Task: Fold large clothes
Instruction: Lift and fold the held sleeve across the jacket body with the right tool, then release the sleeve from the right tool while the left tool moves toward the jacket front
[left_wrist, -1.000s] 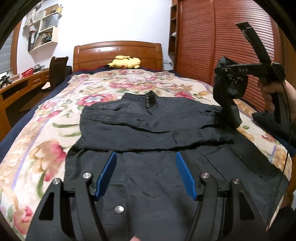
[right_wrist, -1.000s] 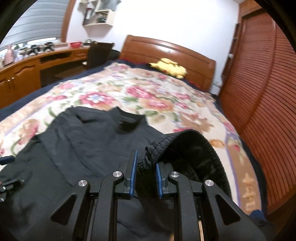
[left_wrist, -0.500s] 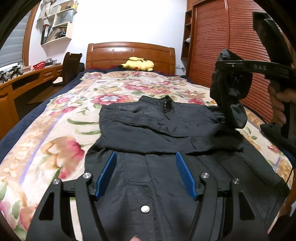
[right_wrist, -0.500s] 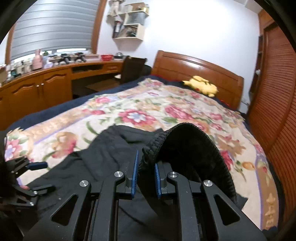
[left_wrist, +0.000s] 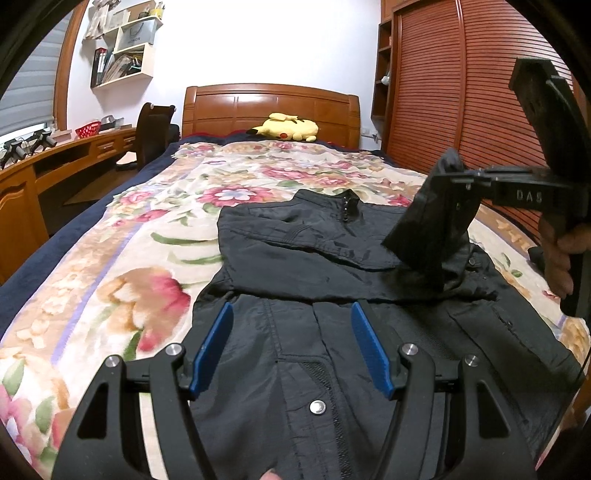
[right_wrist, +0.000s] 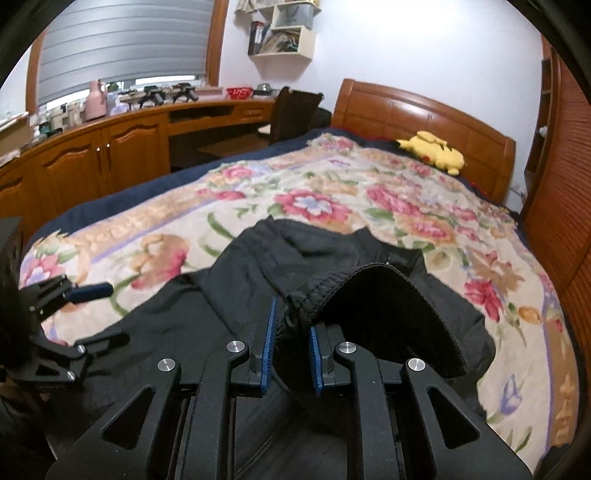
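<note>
Left gripper (left_wrist: 291, 347) nearest the lens, blue pads well apart, nothing between them; it hovers over the lower front of the black jacket (left_wrist: 332, 295), just above a metal snap (left_wrist: 317, 407) on the placket. Jacket lies spread on the floral bedspread (left_wrist: 122, 266), collar toward the headboard, one sleeve already folded across the chest. Right gripper (right_wrist: 291, 339): jaws nearly together, clamped on the ribbed cuff (right_wrist: 306, 295) of the other sleeve; cuff arches up out of the pads and the sleeve hangs lifted off the jacket body. From the left wrist view the same gripper shows at the right, held by a hand (left_wrist: 561, 254), with the sleeve draped below it above the jacket's right side. Beyond the jacket: bare bedspread, then a yellow plush toy (left_wrist: 284, 127) lying against the wooden headboard (left_wrist: 269, 107). Wooden desk (right_wrist: 110, 147) and a chair (right_wrist: 295, 107) along the left of the bed, slatted wardrobe doors (left_wrist: 443, 92) on the right.
</note>
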